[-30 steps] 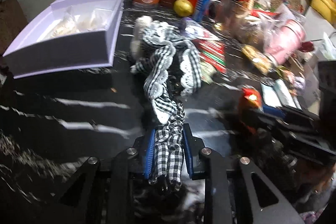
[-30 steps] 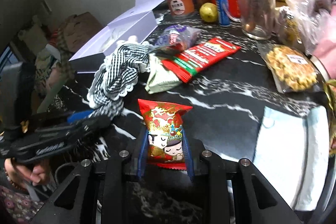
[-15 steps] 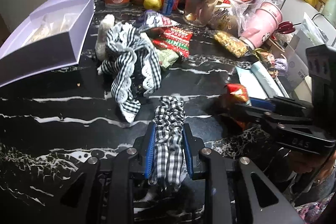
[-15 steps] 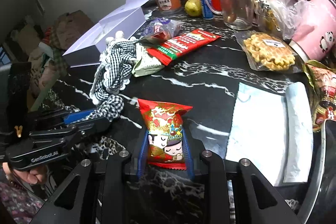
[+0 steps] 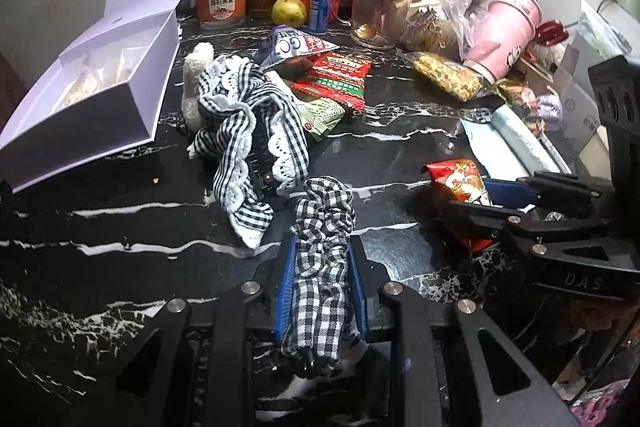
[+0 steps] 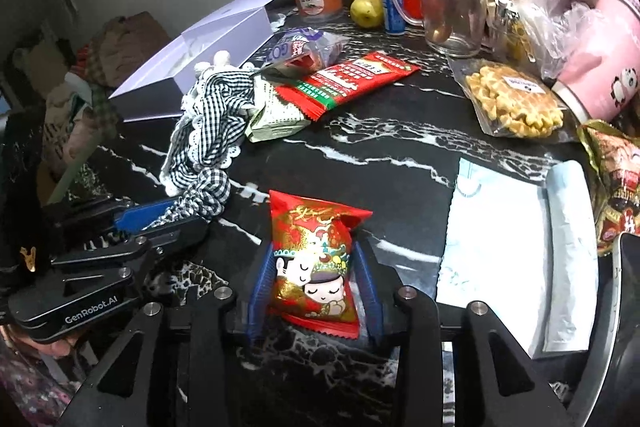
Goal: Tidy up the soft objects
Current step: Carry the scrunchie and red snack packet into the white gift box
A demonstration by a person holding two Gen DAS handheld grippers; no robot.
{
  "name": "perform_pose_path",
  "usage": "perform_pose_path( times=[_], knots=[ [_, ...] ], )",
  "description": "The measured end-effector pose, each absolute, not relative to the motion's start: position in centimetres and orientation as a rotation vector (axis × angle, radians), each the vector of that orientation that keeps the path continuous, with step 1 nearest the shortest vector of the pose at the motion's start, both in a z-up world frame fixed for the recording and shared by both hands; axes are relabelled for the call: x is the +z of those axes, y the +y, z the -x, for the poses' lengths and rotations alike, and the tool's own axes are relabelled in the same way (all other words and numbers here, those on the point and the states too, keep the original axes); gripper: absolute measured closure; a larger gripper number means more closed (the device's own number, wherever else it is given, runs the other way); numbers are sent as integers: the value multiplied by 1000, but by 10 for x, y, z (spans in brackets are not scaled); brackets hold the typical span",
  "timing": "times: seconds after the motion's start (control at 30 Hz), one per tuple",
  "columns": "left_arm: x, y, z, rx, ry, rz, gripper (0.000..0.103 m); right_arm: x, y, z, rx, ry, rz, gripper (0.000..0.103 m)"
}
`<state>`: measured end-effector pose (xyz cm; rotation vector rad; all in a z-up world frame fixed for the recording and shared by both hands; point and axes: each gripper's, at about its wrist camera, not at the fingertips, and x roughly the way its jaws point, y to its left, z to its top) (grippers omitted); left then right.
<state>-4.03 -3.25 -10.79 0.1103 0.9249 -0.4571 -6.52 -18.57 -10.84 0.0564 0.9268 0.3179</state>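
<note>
A: What is the left gripper (image 5: 320, 279) doing?

B: It is pointing steeply down at the black marble counter (image 5: 120, 227), and its blue pads are pinching the checked scrunchie (image 5: 322, 247), which is sticking out beyond the fingertips. Just ahead of it and a little left, the checked lace-trimmed cloth (image 5: 248, 131) is lying in a heap, apart from the scrunchie.

A: And further out from that gripper?

B: Far to its left an open white box (image 5: 132, 99) is sitting on the counter. Straight ahead, past the cloth, snack packets are lying against it, and behind them jars, a lemon (image 5: 289, 11) and a glass mug (image 5: 376, 11) are standing along the wall.

A: The right gripper (image 6: 314, 291)?

B: It is also tilting down over the counter. Its jaws have just been opening, and the red snack packet (image 6: 316, 259) is sitting between them; the pads are standing just off its sides rather than squeezing it, so it is resting loose there.

A: What is lying around it?

B: To its left the other gripper is showing with the scrunchie in it. Just to its right a pale blue folded pouch (image 6: 520, 259) is lying flat, and beyond that a bag of waffles (image 6: 516, 99) and a pink panda cup (image 6: 600, 67) are crowding the far right
</note>
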Motion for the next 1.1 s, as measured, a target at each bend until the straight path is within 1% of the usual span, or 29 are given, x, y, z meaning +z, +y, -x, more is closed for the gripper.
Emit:
perform_pose_path(
  times=[0.03,0.2,0.47,0.73,1.1],
  knots=[
    [-108,-34,40,-458,923,-121,78,-109,-186,65,319,925,-56,66],
    [-107,-32,40,-477,908,-103,79,-108,-187,64,311,920,-81,72],
    [-82,-34,42,-530,814,-89,79,-91,-187,71,312,881,-82,72],
    [-63,-29,37,-514,768,-63,79,-74,-177,72,346,847,-95,72],
    [-26,-1,24,-420,684,-41,79,-26,-147,55,455,721,-28,72]
  ],
)
